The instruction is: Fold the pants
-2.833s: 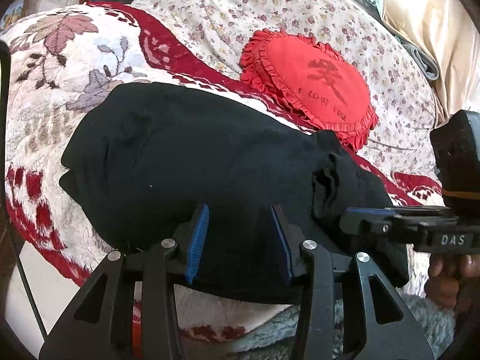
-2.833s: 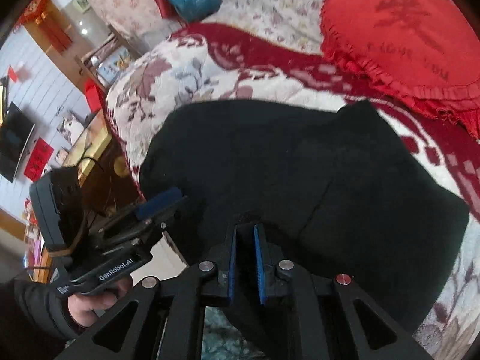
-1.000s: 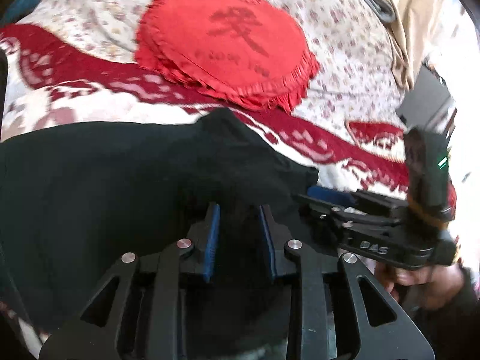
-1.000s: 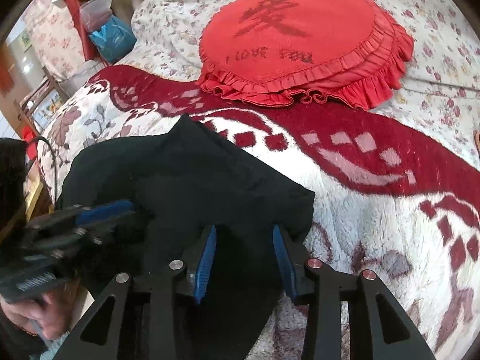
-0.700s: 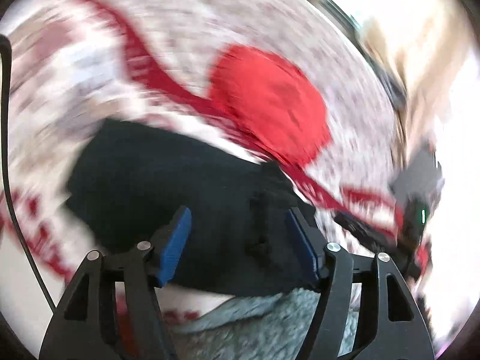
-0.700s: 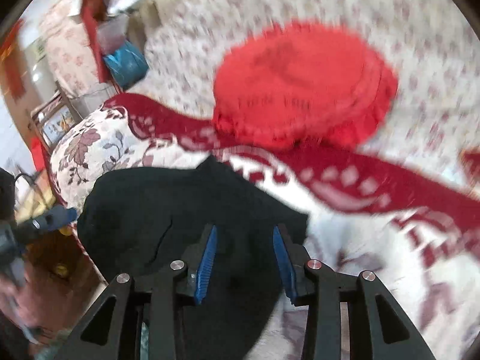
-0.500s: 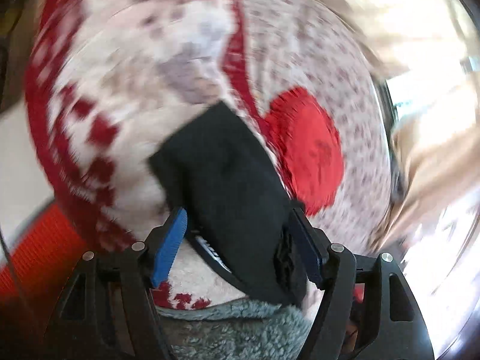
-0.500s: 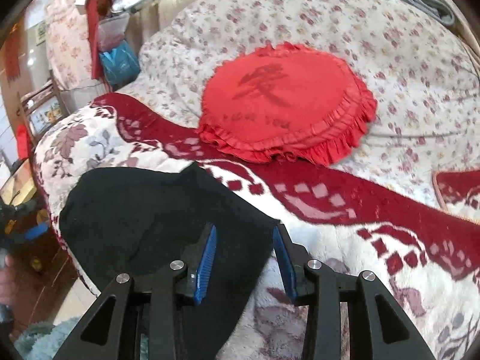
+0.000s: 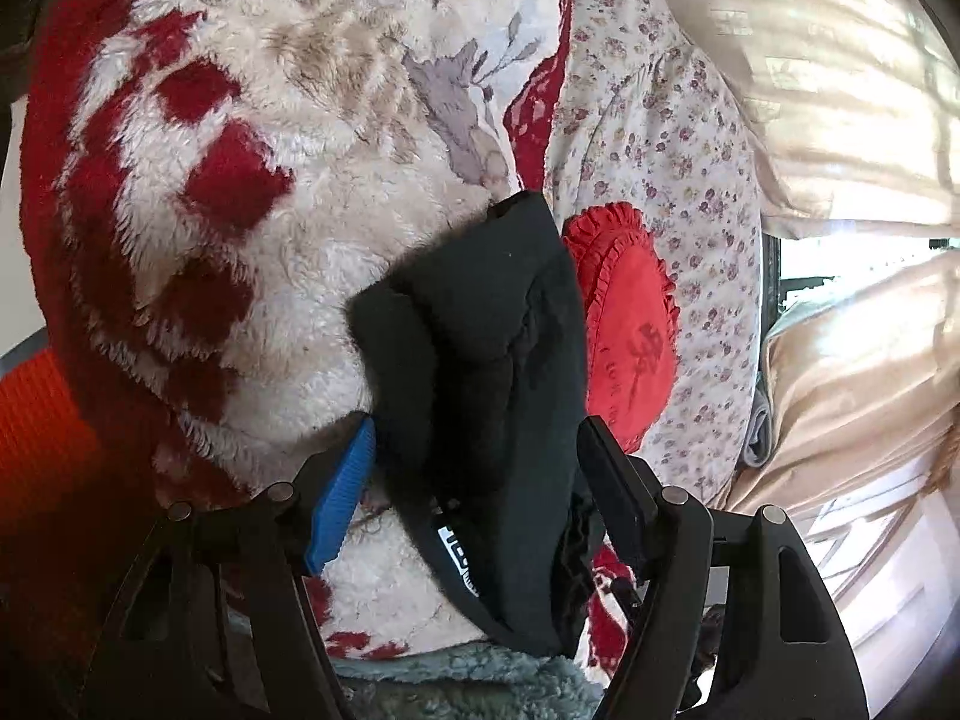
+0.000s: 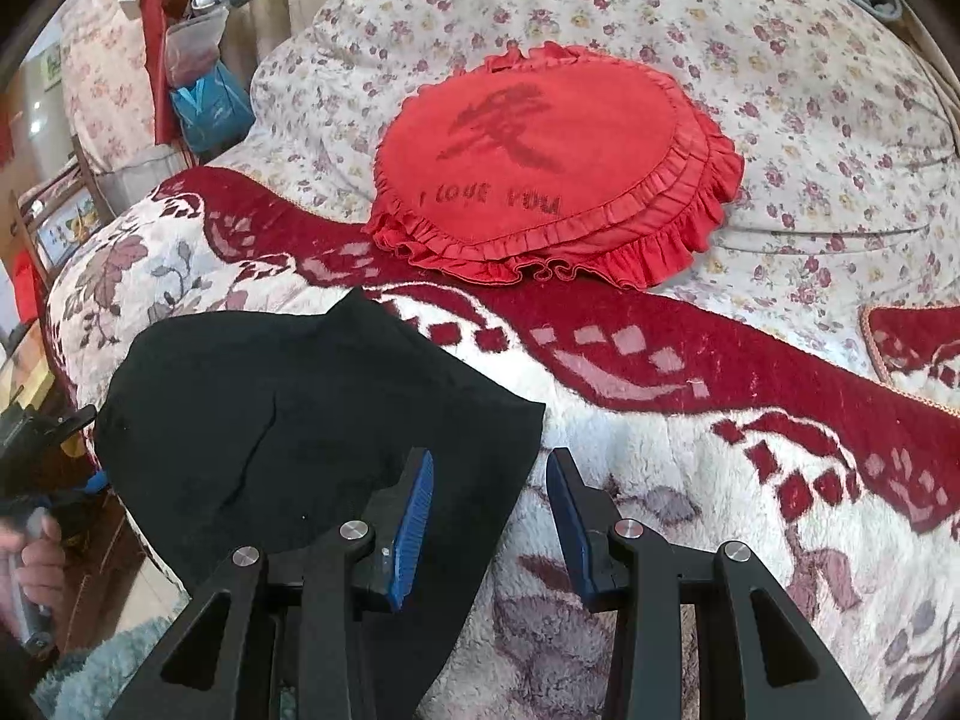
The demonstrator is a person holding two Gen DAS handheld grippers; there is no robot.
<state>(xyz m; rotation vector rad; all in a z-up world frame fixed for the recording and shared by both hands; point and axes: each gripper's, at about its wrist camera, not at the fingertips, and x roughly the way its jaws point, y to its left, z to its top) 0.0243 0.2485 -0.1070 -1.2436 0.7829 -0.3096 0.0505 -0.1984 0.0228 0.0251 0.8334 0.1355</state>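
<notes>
Right wrist view: red-and-white fleece blanket point(image 10: 690, 438) covering the bed; folded black pants point(image 10: 312, 420) lying on its left part, near the edge; red ruffled cushion point(image 10: 552, 162) behind. Right gripper point(image 10: 487, 510) wide open, holding nothing, over the pants' right edge. Left gripper point(image 9: 477, 480) wide open, unclamped, pants between its fingers.

A bed is carrying a plush red-and-white floral blanket point(image 10: 690, 456) beside a small-flowered cream quilt point(image 10: 810, 60). Folded black pants point(image 10: 312, 420) are lying on the blanket; a round red ruffled cushion point(image 10: 552, 162) is resting across both covers.
</notes>
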